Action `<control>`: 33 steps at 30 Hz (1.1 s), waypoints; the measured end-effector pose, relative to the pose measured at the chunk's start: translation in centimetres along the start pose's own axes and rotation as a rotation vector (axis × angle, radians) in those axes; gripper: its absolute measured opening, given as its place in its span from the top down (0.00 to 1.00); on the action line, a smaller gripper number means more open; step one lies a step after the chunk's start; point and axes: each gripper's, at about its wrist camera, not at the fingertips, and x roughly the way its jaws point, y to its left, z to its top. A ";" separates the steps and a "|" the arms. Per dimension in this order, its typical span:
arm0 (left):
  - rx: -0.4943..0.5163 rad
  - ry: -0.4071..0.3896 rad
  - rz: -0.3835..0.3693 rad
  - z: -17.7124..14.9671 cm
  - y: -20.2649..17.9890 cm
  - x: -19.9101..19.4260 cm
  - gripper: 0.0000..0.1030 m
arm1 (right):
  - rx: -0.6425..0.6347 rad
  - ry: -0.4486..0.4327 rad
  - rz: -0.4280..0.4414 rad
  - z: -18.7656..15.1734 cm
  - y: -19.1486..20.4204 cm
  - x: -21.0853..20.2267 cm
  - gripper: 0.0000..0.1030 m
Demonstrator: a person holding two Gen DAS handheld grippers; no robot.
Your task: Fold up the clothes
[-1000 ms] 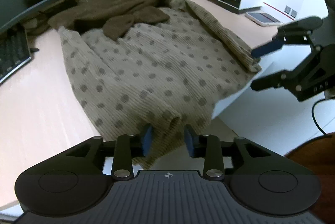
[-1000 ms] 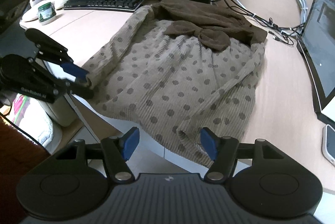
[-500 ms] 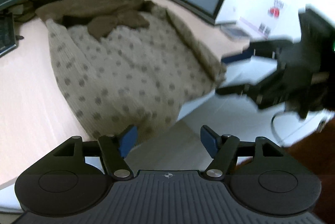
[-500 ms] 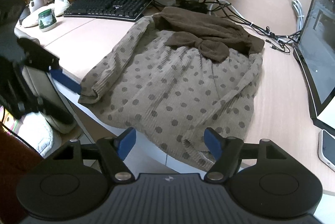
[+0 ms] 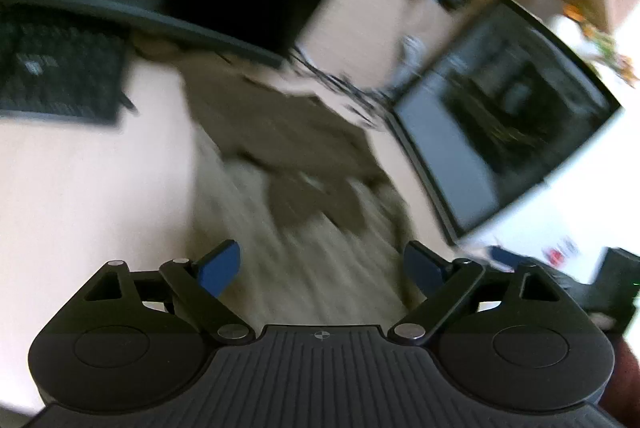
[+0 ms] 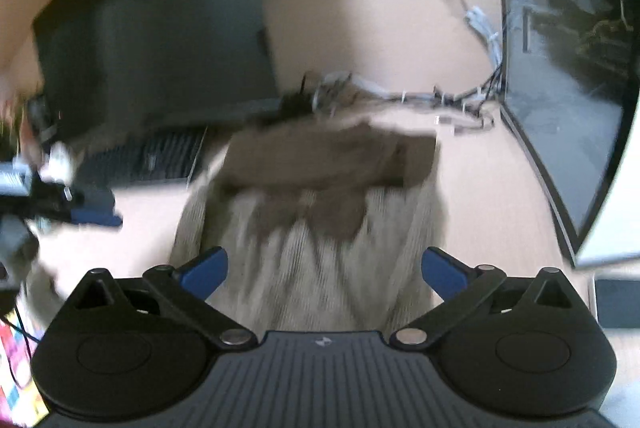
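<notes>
Both views are smearing badly, so detail on the fabric is unreliable.

Nearest: left gripper (image 5: pixel 322 266) is spreading its jaws, nothing pinched between the blue pads (image 5: pixel 219 268); cloth is only showing behind the gap. Right gripper (image 6: pixel 323 268) is also spreading wide, empty, no pad contact visible.

Just beyond: the dress (image 6: pixel 320 240) is lying on the counter (image 5: pixel 88 188), light skirt part toward the grippers, dark brown top (image 6: pixel 332 160) at the far end. Cannot tell whether the near hem is hanging over the counter edge.

Further out: keyboard (image 5: pixel 56 80) at the left, cables (image 6: pixel 440 100) touching or just beside the dark top, screen (image 5: pixel 504 120) at the right, big monitor (image 6: pixel 152 40) behind.

Risks as I'm judging them:
- Any fold pushed toward the far end is likely dragging cloth into the cables and snagging.
- Both grippers are sitting over the same patch of skirt, so collision is possible if they close in together.
- Wide jaws on ribbed fabric may be grabbing two layers instead of one.
</notes>
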 end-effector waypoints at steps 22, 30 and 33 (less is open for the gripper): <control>-0.146 0.060 0.223 10.7 7.7 17.8 0.28 | -0.187 0.179 0.039 14.0 -5.2 31.9 0.44; -0.197 0.015 0.173 11.6 9.4 19.9 0.25 | -0.236 0.279 0.146 12.5 -5.9 34.8 0.49; -0.198 0.002 0.165 11.9 9.4 20.4 0.34 | -0.255 0.271 0.141 11.9 -5.7 34.8 0.83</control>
